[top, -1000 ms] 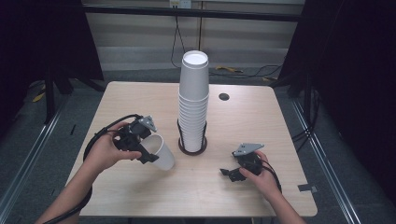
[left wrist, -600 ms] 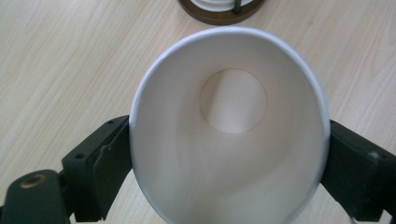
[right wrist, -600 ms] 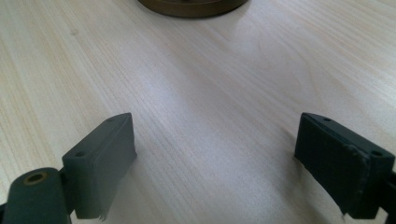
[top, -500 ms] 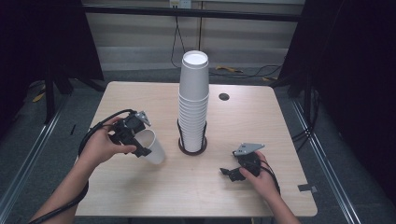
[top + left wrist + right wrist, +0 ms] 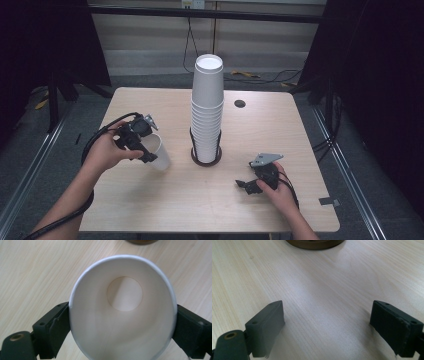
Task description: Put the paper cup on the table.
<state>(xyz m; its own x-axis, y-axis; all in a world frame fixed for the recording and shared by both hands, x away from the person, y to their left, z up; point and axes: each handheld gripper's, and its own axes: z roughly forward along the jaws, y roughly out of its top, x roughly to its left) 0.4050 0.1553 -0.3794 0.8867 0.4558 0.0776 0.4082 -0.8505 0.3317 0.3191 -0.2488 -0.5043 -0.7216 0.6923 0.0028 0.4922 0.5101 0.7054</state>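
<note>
the left gripper (image 5: 142, 150) is pinching a white paper cup (image 5: 158, 152) by its rim, jaws pressing both sides and just easing apart, the cup tilting just above the pale wooden table (image 5: 150, 200). bare wood is lying between it and the tall stack of white paper cups (image 5: 207, 107) in the dark round holder (image 5: 206, 157) to its right. since a second ago the cup is sitting farther left. the right gripper (image 5: 248, 186), jaws spread after widening and holding nothing, is resting near the front edge.

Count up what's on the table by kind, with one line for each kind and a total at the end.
Single white paper cup, held in the left gripper: 1
Tall stack of white cups: 1
Dark round stack holder: 1
Small dark disc: 1
Grippers, counting the right gripper: 2
Total: 6
</note>
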